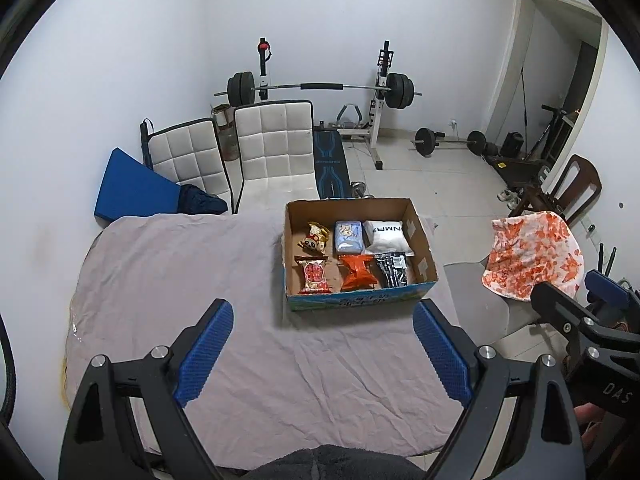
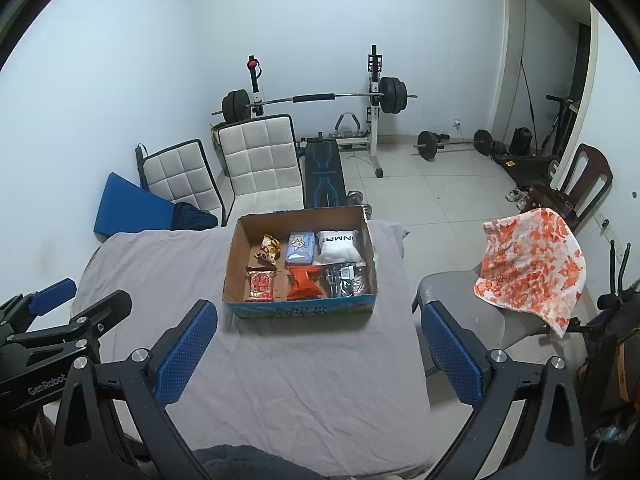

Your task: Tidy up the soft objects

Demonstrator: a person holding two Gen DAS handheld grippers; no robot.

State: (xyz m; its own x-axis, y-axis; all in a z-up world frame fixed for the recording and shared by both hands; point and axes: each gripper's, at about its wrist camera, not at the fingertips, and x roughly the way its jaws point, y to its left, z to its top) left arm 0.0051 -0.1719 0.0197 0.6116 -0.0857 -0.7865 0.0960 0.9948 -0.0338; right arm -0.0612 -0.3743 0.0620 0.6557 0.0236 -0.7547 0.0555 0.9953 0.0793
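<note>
While both the left tongs (image 1: 322, 354) and the right tongs (image 2: 316, 350) are held wide and empty just short of the cardboard box (image 1: 424, 258), six soft packets (image 1: 356, 274) are seen laid in two rows inside it; if rearranging is meant, the orange packet (image 2: 305, 282) is best pinched lightly at its crimped edge

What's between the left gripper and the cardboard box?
Only bare, wrinkled grey sheet. In the left wrist view nothing lies between the open left gripper and the cardboard box; the packets all sit inside the box.
</note>
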